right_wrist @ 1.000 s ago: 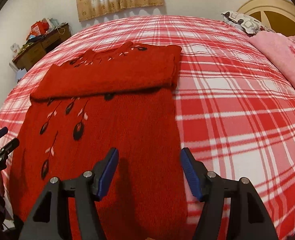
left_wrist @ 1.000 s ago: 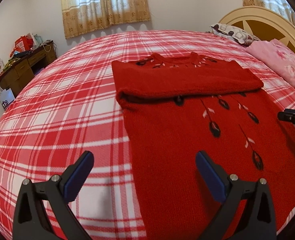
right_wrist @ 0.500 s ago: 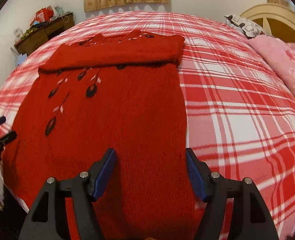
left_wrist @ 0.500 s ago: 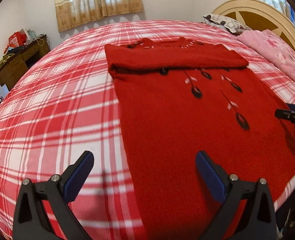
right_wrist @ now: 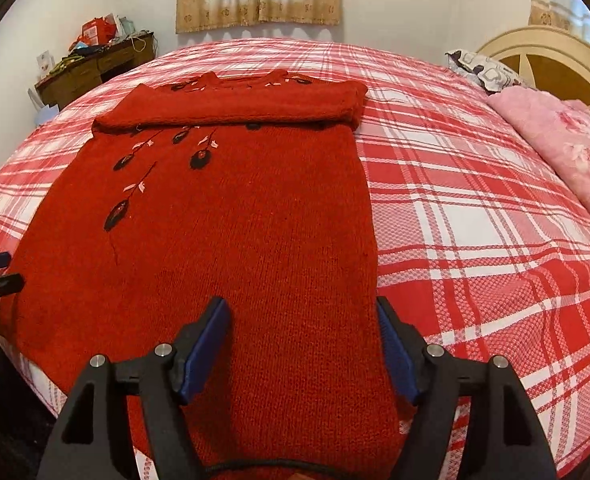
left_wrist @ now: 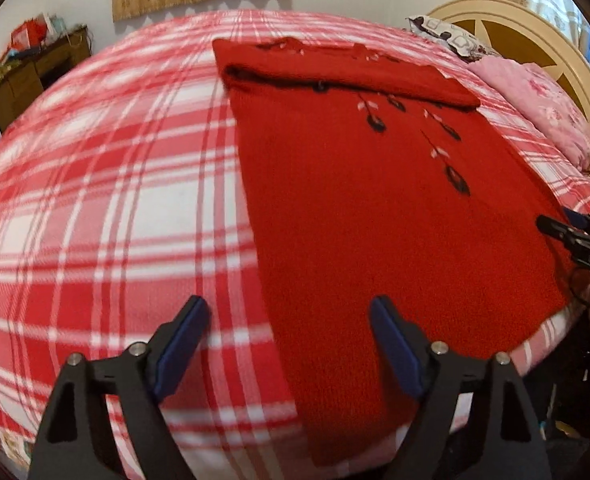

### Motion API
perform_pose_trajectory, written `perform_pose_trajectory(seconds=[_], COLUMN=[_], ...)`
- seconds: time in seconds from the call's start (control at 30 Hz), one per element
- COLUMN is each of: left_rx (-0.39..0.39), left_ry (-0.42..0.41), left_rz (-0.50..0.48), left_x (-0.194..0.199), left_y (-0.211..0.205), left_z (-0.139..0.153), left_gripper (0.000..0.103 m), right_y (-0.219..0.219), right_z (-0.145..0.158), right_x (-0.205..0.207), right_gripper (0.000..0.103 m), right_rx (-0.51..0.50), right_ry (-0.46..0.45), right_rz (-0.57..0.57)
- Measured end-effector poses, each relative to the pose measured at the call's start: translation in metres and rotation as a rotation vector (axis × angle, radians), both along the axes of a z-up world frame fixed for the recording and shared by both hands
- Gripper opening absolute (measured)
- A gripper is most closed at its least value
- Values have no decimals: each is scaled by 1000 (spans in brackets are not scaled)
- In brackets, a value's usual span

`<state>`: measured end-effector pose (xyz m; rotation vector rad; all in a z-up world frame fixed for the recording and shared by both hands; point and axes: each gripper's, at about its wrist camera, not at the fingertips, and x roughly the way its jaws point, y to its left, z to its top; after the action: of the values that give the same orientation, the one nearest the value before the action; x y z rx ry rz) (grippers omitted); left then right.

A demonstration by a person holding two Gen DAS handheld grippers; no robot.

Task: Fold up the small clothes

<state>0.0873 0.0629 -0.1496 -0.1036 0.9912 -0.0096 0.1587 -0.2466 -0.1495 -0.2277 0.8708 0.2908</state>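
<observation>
Fingers, left gripper [left_wrist: 289,344]: blue pads apart and closing, nothing pressed between them. They straddle the sweater's [left_wrist: 375,200] left edge near the hem; one pad hangs over bare plaid, the other over red knit.

Fingers, right gripper [right_wrist: 303,340]: pads apart and opening, not gripping. Both stand over the knit at the sweater's [right_wrist: 223,240] right edge, the outer pad just at the border with the bedspread.

Sweater: red knit with dark leaf embroidery, lying flat on the bed [right_wrist: 475,220]. The top portion is already folded over into a thick band across the far end. The long axis runs from that band straight toward the two grippers, and the hem is the nearest part, draping at the bed's near edge.

Key relation: each gripper sits at its own lower corner of the garment, left at the left edge, right at the right. Neither is clearly nearer; both hover just above the cloth, pointing steeply down. The right gripper's tip shows at the right margin of the left view, confirming that the two flank the hem.

Judgement: the likely next step is a pinch at both hem corners, then carrying the hem away along the long axis toward the folded band.

Other items: pink blanket [right_wrist: 567,140] beside the headboard [right_wrist: 555,56], well apart from the sweater.
</observation>
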Motion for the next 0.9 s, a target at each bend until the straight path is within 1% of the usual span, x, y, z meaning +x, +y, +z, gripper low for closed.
perform_pose_trajectory(seconds=[0.17,0.33,0.47,0.53,0.6,0.67,0.77,0.9], left_rx=[-41,-83,-104,-105,-103,-105,-96,-125], left_ry=[30,61,60,61,57,53,43,13], left_rz=[3,-13,-33,-30,-32,-40,-52,-51], left_x=[-20,-33,-33,-33,-33,-34,-34,-36], left_y=[-1,-4,-7,-6,-7,-7,-11,-3], left_z=[0,-4,-5,-6,-4,-3,0,12], left_gripper=[72,71,65,56,26,11,9,8], right_y=[0,0,0,1,1,0,-4,-21], right_z=[-1,-2,-4,-4,-4,-4,1,21], right_x=[-1,-3,-4,-5,-5,-4,-3,-5], right_gripper=[77,77,79,80,80,80,80,80], right_rx=[-1,-2,4,2,0,6,19,45], right_ry=[-10,-17,-26,-33,-35,-33,-16,-7], right_rz=[1,1,7,10,12,14,13,-20])
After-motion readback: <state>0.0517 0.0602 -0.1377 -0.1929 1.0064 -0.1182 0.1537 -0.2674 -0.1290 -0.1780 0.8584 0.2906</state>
